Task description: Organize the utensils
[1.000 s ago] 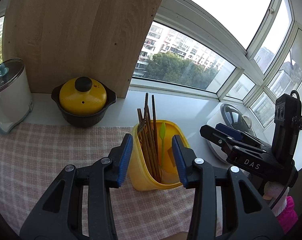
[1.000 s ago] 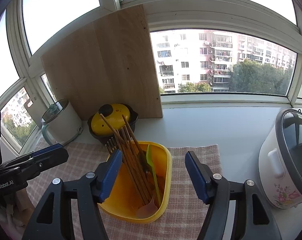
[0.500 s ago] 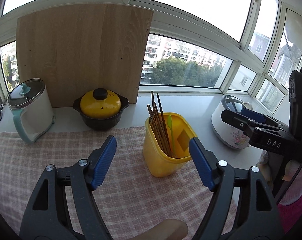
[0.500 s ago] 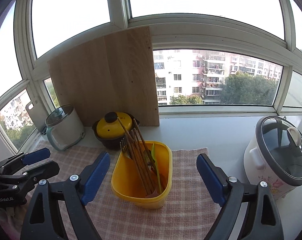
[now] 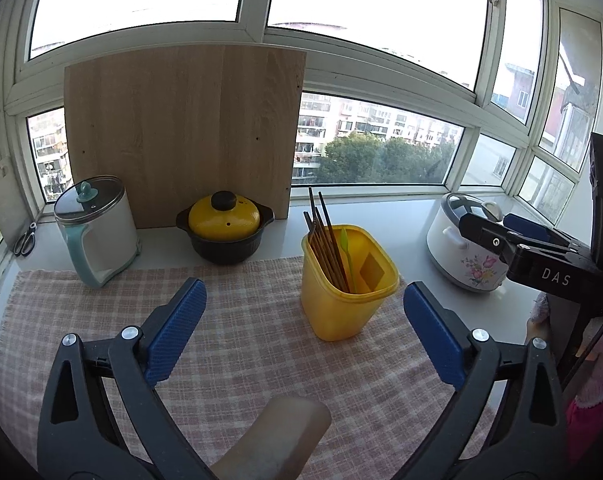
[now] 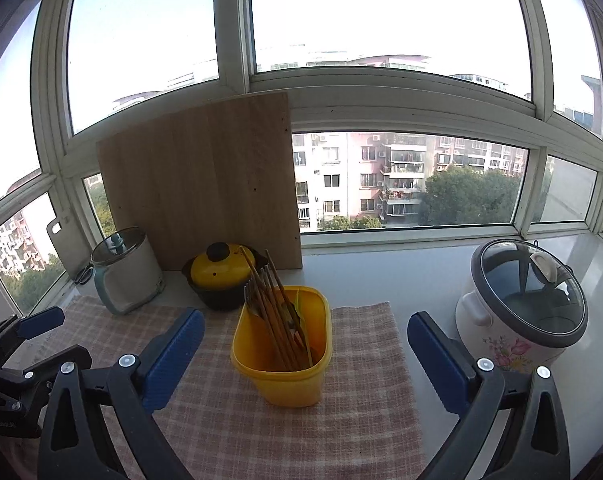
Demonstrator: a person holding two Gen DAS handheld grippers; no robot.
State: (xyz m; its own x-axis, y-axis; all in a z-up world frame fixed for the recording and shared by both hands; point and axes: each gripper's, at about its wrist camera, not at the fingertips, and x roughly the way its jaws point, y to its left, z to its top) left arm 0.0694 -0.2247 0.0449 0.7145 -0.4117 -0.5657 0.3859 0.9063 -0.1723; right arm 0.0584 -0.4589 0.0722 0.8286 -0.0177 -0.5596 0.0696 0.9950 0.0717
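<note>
My left gripper [image 5: 303, 326] and right gripper [image 6: 305, 354] both hang above the checked cloth [image 5: 241, 344], jaws still spreading wide, blue pads touching nothing and nothing between them. The yellow holder [image 5: 343, 284] stands upright on the cloth ahead of both, apart from their fingertips, with brown chopsticks [image 5: 327, 246] and a green utensil [image 5: 347, 258] leaning inside.

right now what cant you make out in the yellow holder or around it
- Lower ends of the chopsticks, both views: hidden by the yellow holder wall.
- Green utensil, right wrist view: mostly behind the chopsticks; type unclear.
- Tan object, left wrist view: cut off by the bottom edge, blurred.
- Scissors: too small for detail.
</note>
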